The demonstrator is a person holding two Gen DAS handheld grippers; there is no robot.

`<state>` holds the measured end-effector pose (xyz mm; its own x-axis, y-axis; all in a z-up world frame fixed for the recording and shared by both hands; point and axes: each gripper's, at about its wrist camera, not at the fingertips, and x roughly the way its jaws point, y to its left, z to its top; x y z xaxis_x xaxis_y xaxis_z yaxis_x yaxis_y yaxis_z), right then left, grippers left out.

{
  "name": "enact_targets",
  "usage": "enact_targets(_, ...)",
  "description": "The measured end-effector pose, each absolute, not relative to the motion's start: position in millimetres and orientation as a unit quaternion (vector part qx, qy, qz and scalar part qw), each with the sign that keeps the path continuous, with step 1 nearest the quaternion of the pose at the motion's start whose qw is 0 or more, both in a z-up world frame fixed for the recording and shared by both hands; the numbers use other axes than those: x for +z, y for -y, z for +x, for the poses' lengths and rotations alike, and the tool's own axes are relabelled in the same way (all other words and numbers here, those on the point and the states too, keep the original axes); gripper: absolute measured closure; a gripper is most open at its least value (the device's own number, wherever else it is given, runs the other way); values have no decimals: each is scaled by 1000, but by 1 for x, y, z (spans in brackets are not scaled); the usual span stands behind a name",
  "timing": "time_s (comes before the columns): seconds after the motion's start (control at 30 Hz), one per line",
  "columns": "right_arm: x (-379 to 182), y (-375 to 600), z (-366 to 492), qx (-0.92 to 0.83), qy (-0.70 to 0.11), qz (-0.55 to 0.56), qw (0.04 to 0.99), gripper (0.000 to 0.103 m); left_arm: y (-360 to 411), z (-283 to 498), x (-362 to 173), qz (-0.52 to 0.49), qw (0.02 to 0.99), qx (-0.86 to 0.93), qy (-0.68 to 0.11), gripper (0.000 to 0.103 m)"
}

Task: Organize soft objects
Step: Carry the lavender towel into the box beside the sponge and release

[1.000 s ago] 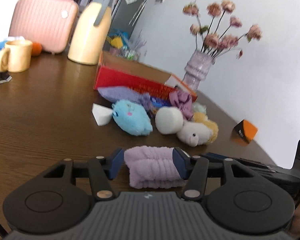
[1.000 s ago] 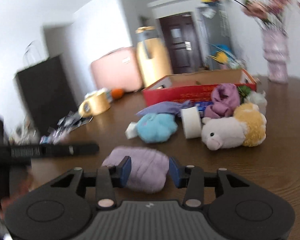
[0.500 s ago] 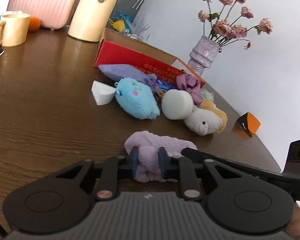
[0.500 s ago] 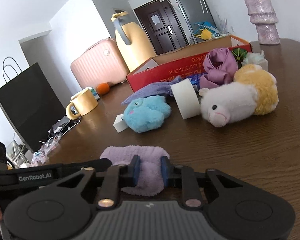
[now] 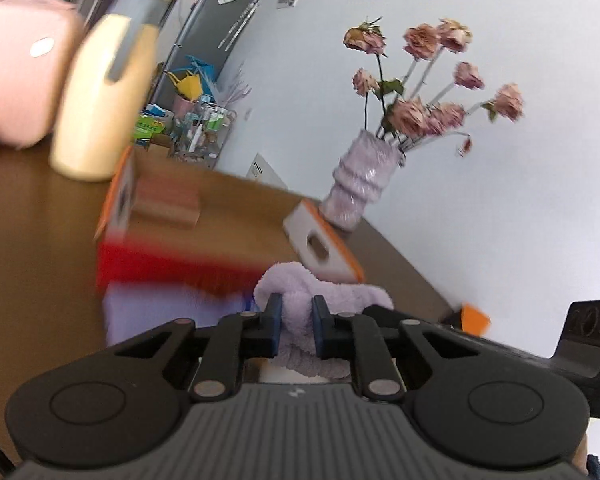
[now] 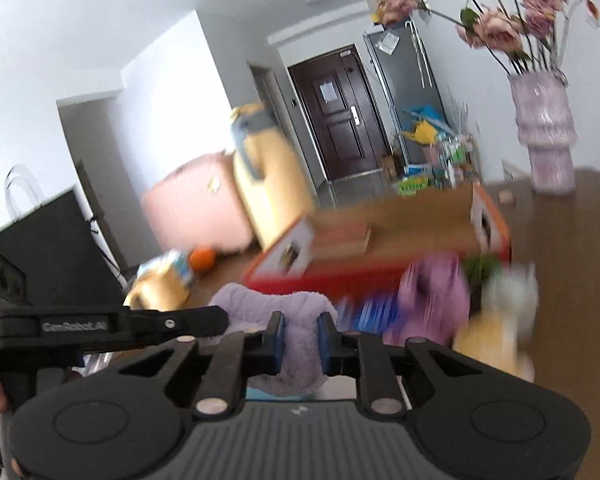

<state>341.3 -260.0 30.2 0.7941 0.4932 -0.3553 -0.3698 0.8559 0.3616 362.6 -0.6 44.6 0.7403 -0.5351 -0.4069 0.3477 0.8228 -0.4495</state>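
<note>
Above table (image 5: pixel 36 240) | left claw (image 5: pixel 296 322), right claw (image 6: pixel 300 338) both pinch lilac towel (image 5: pixel 324 292) | red box (image 6: pixel 380 256) ahead

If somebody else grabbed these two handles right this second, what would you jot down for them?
Left gripper: shut on the lilac towel.
Right gripper: shut on the same lilac towel, at another part of it.
The towel hangs between both, lifted in front of the red cardboard box, which is open at the top.
The purple cloth and yellow-and-white plush lie in front of the box; the view is blurred.
Done: towel picked up. Left: probably drop it into the box, then the other soft things.
</note>
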Motion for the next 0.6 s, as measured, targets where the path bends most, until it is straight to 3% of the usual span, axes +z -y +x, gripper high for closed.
enact_targets(0.17, 66, 277, 482, 207, -244, 91, 943, 86, 38, 504, 72, -173, 915, -216, -292, 88)
enact_targets(0.33, 57, 290, 614, 176, -320, 50, 930, 86, 81, 619, 45, -168, 903, -176, -355, 88)
enact_targets(0.53, 23, 275, 678, 129, -362, -57, 921, 85, 117, 691, 5, -150, 886, -137, -416, 87)
enact_targets(0.6, 15, 276, 691, 124, -377, -61, 916, 83, 119, 702, -5, -150, 883, -132, -425, 82)
